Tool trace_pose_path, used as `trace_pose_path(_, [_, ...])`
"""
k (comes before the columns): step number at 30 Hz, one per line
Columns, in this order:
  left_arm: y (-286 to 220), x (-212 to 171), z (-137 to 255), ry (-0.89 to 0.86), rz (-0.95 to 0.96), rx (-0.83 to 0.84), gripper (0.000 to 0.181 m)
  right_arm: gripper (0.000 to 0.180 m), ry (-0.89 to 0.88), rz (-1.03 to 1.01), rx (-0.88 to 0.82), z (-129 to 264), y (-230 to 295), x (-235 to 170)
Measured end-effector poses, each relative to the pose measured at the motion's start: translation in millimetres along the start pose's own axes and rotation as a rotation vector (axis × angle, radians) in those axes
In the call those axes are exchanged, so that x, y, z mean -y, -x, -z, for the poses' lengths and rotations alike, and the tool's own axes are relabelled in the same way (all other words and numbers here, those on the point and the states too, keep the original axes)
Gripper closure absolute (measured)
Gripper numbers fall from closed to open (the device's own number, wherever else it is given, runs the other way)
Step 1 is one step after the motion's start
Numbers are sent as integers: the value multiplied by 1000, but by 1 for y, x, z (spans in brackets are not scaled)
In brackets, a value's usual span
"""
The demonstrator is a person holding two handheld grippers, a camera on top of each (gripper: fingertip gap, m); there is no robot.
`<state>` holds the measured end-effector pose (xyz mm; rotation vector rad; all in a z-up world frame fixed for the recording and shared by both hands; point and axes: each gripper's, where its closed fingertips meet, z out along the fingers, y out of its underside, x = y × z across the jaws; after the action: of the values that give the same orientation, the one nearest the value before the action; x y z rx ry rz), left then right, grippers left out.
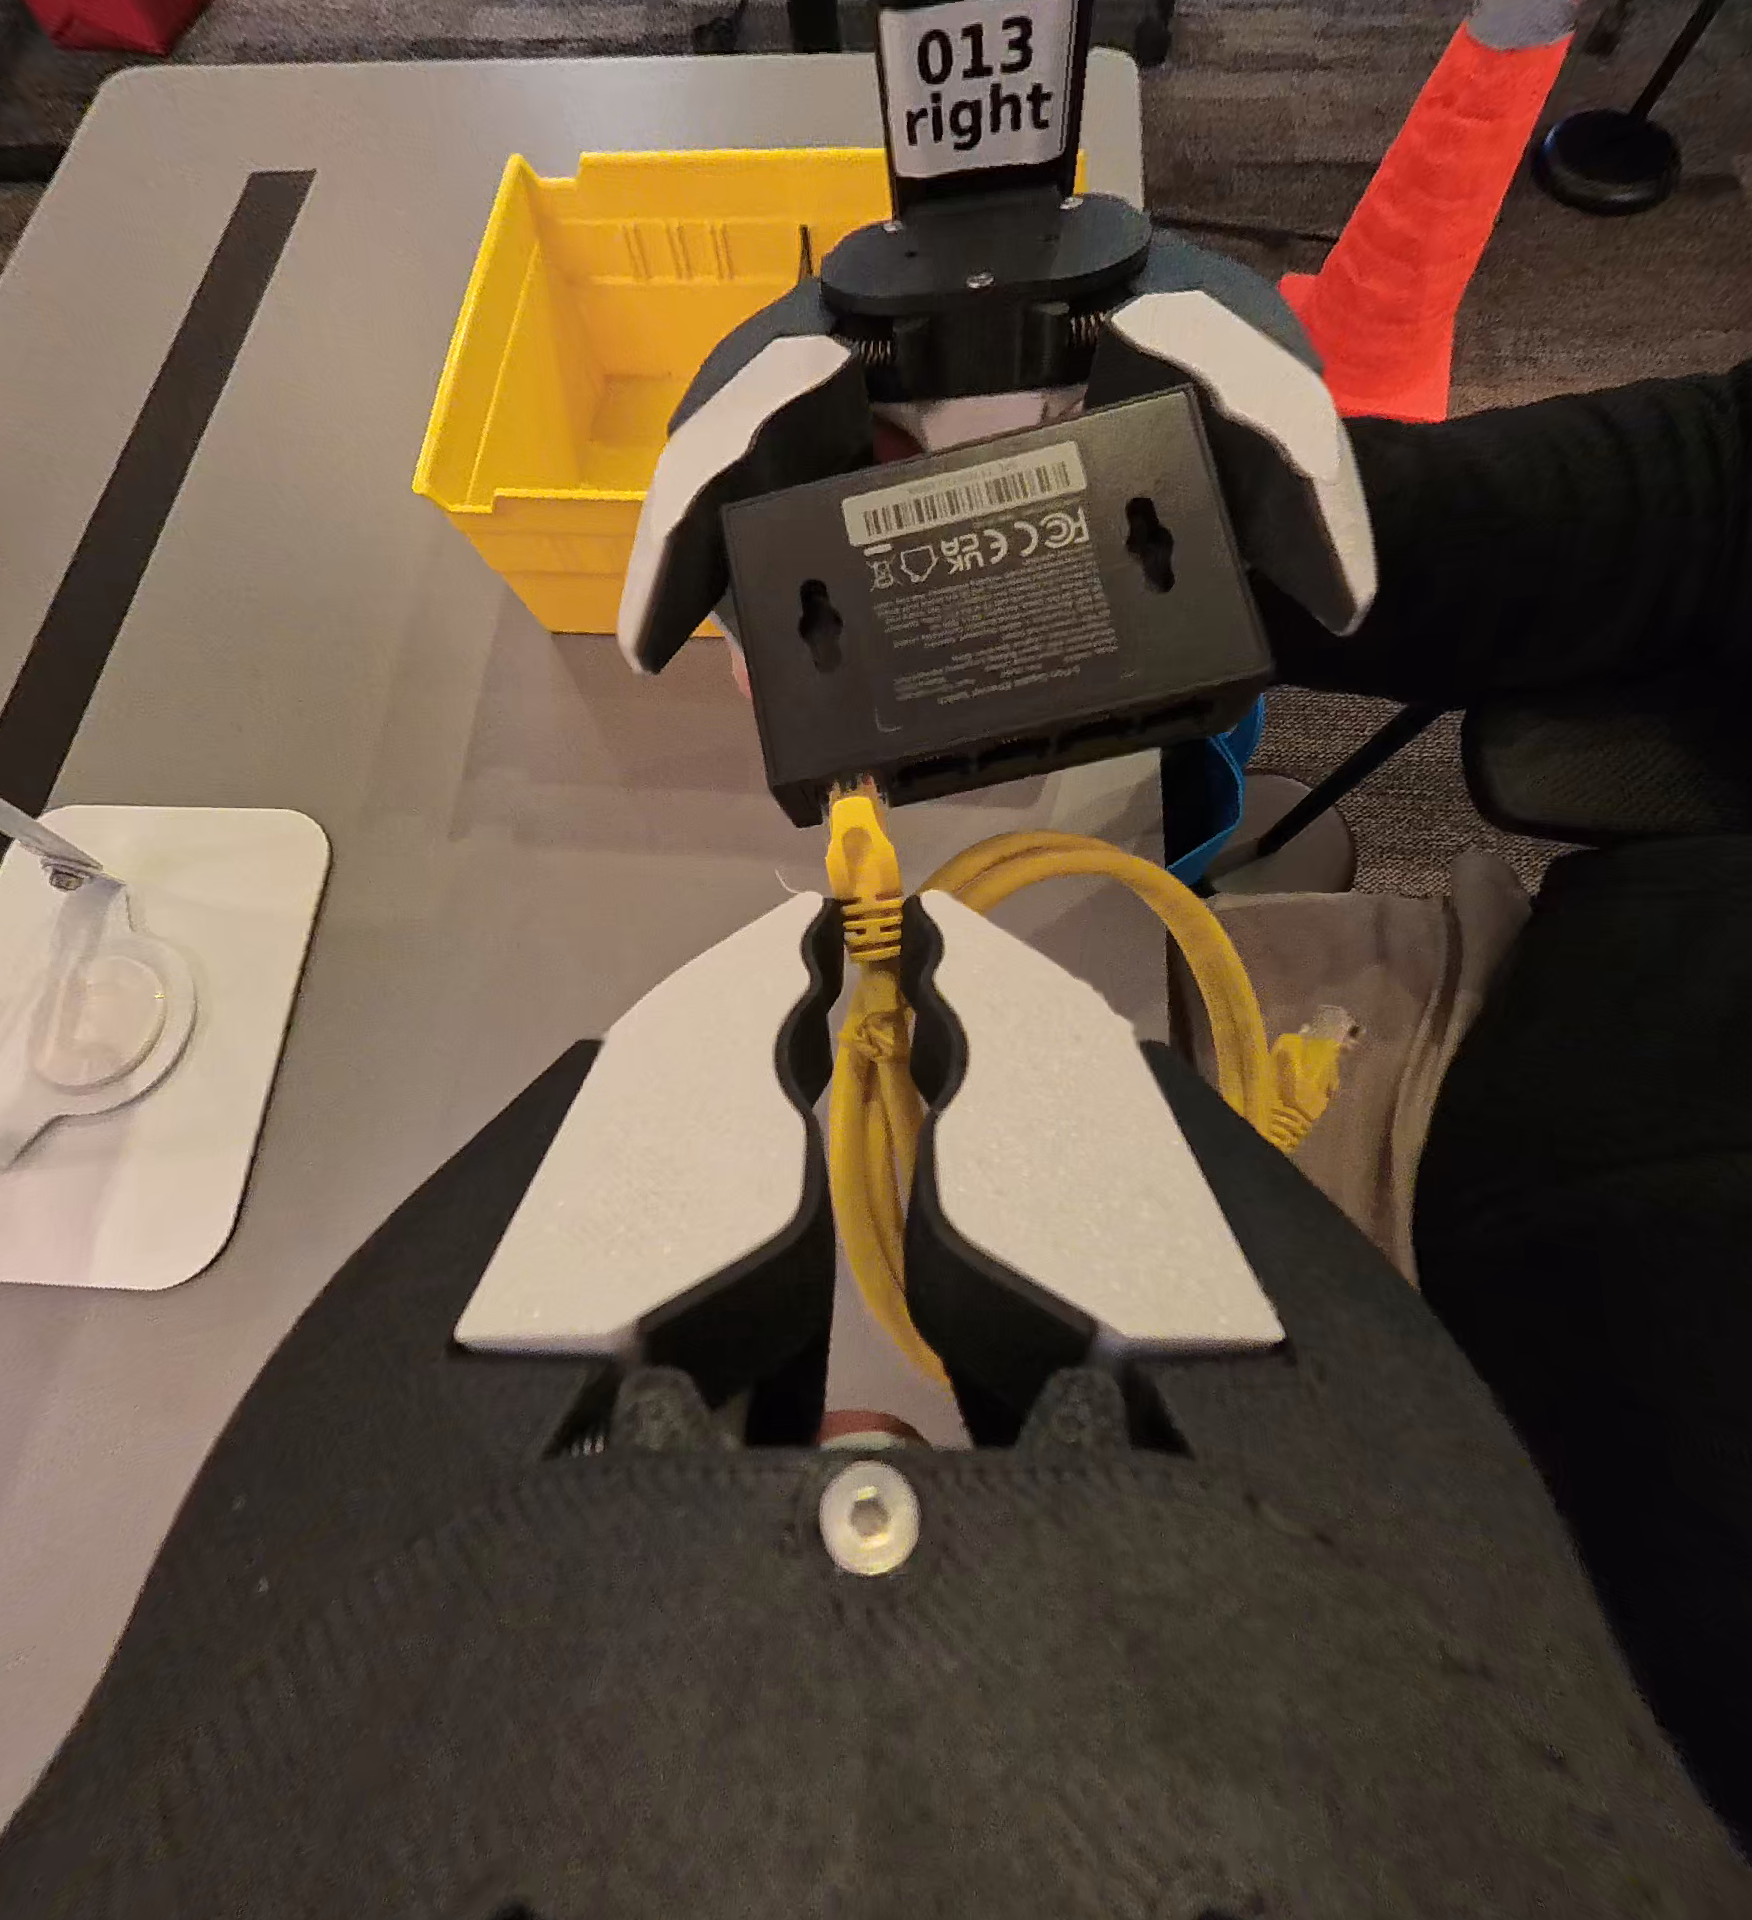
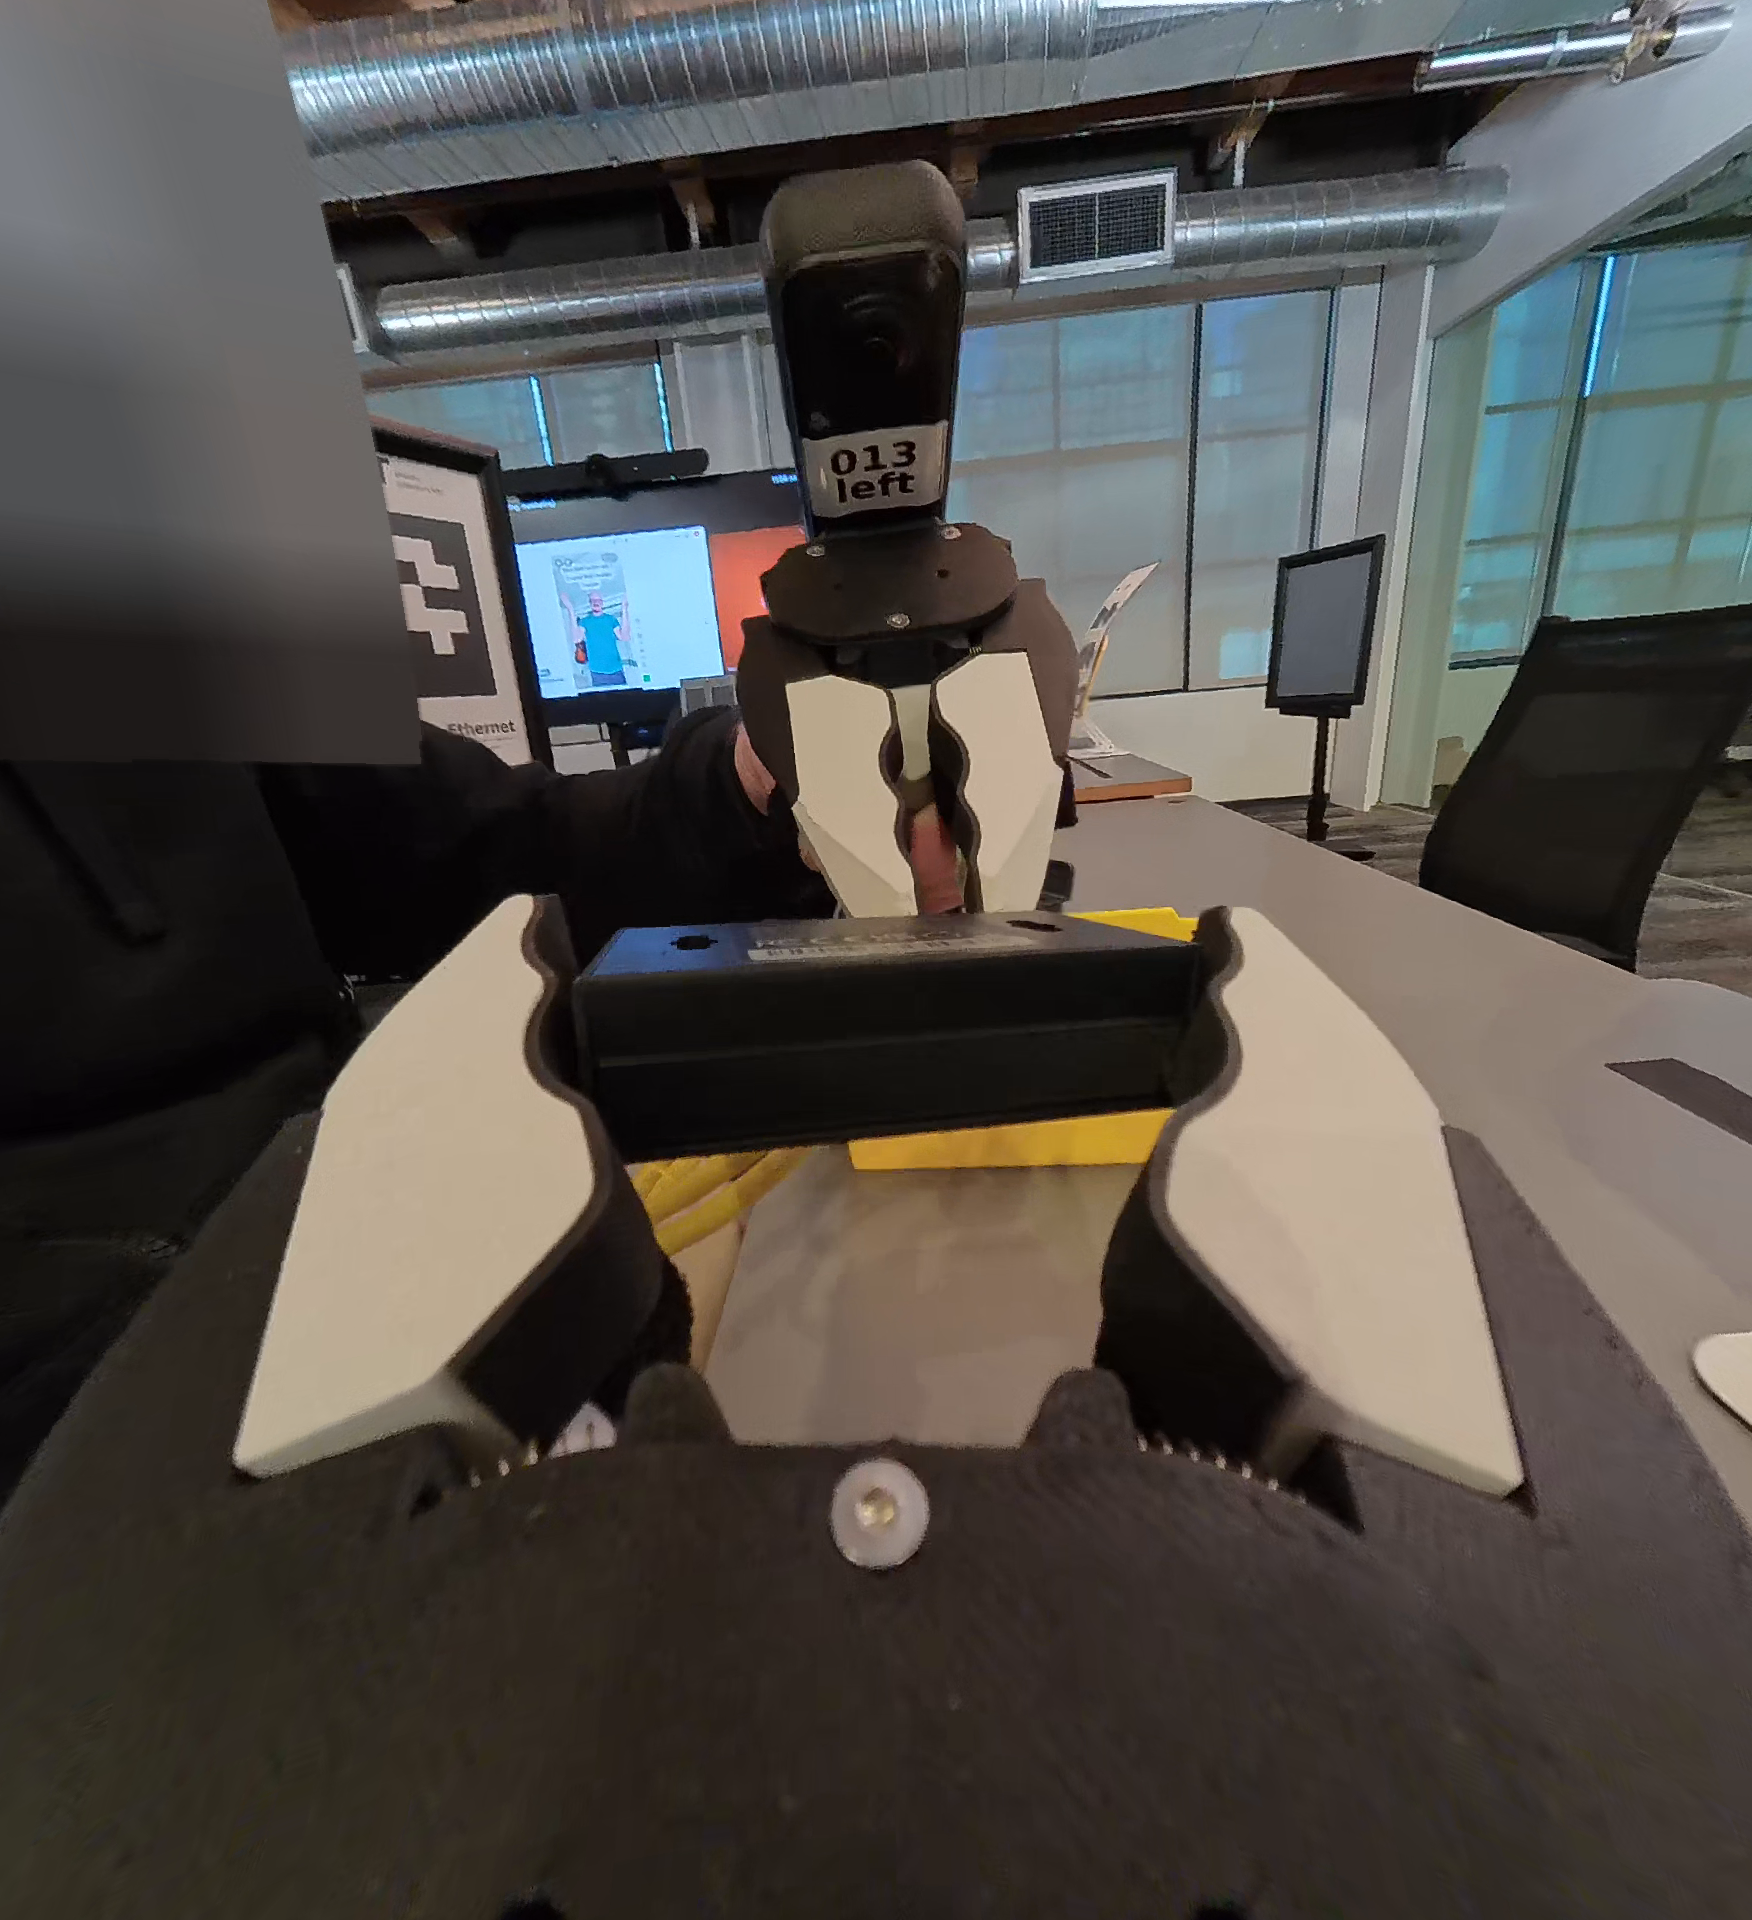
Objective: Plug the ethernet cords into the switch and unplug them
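Two grippers are at work and both are mine: my left gripper (image 1: 872, 914) is clamped on the ribbed boot of a yellow ethernet cord (image 1: 867, 925), just behind its plug (image 1: 856, 821), and my right gripper (image 2: 882, 1018) is closed across the two short ends of the black switch (image 2: 887, 1039), holding it up off the table. In the left wrist view the plug's tip sits at the mouth of the end port on the left of the switch's row of ports; I cannot tell whether it is fully seated. The switch (image 1: 997, 613) is turned underside up there, showing its label strip and two keyhole mounting slots, with the ports facing my left gripper. The rest of the cord runs back between my left fingers (image 1: 685, 1132), tied in a bundle, then loops out to the right, where its other plug (image 1: 1308, 1070) hangs past the table edge. In the right wrist view my left gripper (image 2: 919, 883) shows behind the switch, its white fingers nearly together, and loops of yellow cord (image 2: 716, 1184) lie below the switch. Behind the switch a yellow bin (image 1: 581, 416) stands on the grey table (image 1: 332, 623), which has a black tape stripe (image 1: 124, 499) along its left part. A white plate with a clear bracket (image 1: 113, 1039) lies near the left edge, and an orange cone (image 1: 1423, 229) stands on the floor beyond the table
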<state>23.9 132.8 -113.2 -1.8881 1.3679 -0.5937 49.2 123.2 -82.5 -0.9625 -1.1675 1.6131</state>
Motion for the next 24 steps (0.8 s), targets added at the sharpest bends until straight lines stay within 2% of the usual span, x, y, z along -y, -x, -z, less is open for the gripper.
trace_pose_path(1, [0,0,-1,3,0,3,172,68,9,2,-4,0,-1,-2])
trace_pose_path(5, [-1,5,1,-14,-11,8,172,68,6,-6,-3,1,-1,-2])
trace_pose_path(10, [2,-15,-18,92,-52,38,171,69,101,75,-35,-10,1,0])
trace_pose_path(13, [-1,-8,-14,14,-35,16,171,69,77,50,-31,-5,2,4])
trace_pose_path(20, [1,-14,-2,77,-97,35,171,69,314,77,-64,-3,0,-26])
trace_pose_path(24, [2,-15,0,106,-114,25,171,69,369,120,-80,-2,0,-31])
